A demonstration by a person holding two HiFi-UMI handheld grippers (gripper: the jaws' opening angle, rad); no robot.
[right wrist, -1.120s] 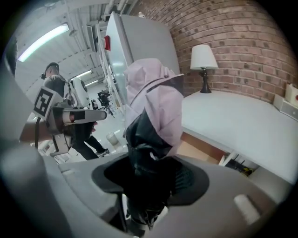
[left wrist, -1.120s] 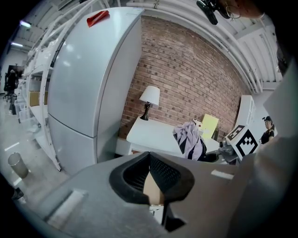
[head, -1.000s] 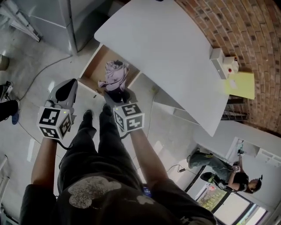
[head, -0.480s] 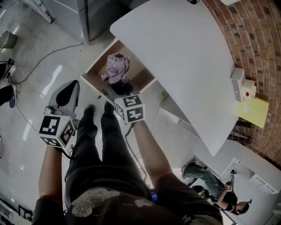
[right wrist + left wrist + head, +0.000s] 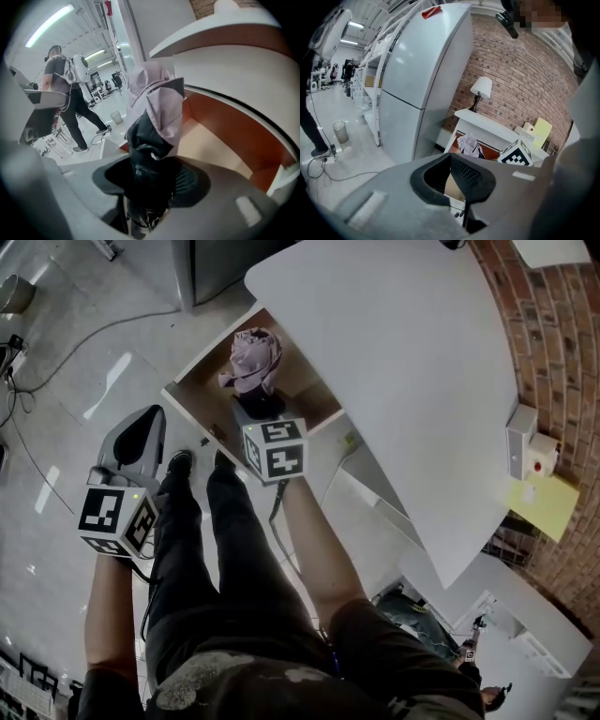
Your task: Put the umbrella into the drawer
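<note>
Here, the right tongs are seen clenched on the dark lower end of a folded lilac-and-black fabric umbrella. The pads are pressed against it on both sides and kept well apart by its bulk. The umbrella is held out from the tongs over the open wooden drawer beneath the white surface, with its crumpled lilac end farthest from the tongs. Whether the drawer floor is touched cannot be told. The left tongs are released: a narrow gap is left between the black pads, nothing is gripped, and pale wood is seen through the gap. They are held to the left of the drawer, apart from it, above the pale grey floor.
</note>
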